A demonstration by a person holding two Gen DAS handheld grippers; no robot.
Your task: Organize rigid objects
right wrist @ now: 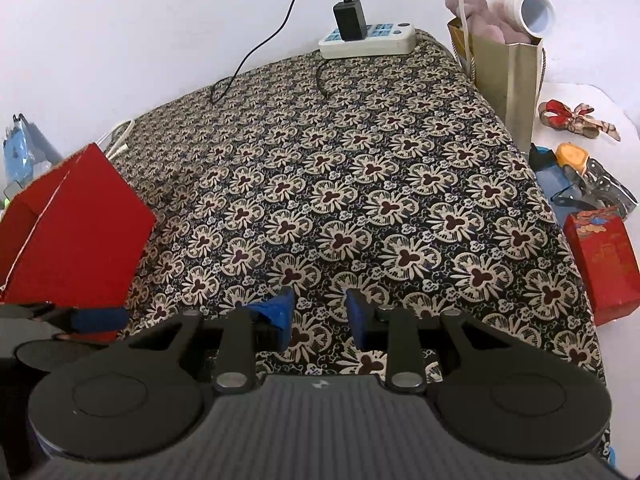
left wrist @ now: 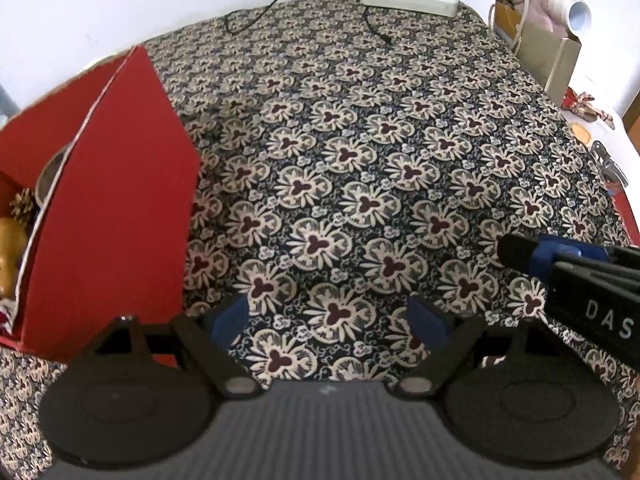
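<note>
A red open box (left wrist: 116,208) stands at the left of the patterned cloth (left wrist: 360,160); inside it I see a pine cone (left wrist: 22,206), a metal bowl rim (left wrist: 50,172) and a golden-brown object (left wrist: 10,252). The box also shows in the right wrist view (right wrist: 76,232). My left gripper (left wrist: 328,322) is open and empty, low over the cloth just right of the box. My right gripper (right wrist: 320,314) is open and empty over the cloth; it shows at the right edge of the left wrist view (left wrist: 568,268).
A power strip (right wrist: 366,42) with a black adapter and cable lies at the back. A tan paper bag (right wrist: 508,80) with a plush toy and white tube stands back right. A small red box (right wrist: 600,260), pliers (right wrist: 596,180) and a ribbon bow (right wrist: 576,118) lie beyond the cloth's right edge.
</note>
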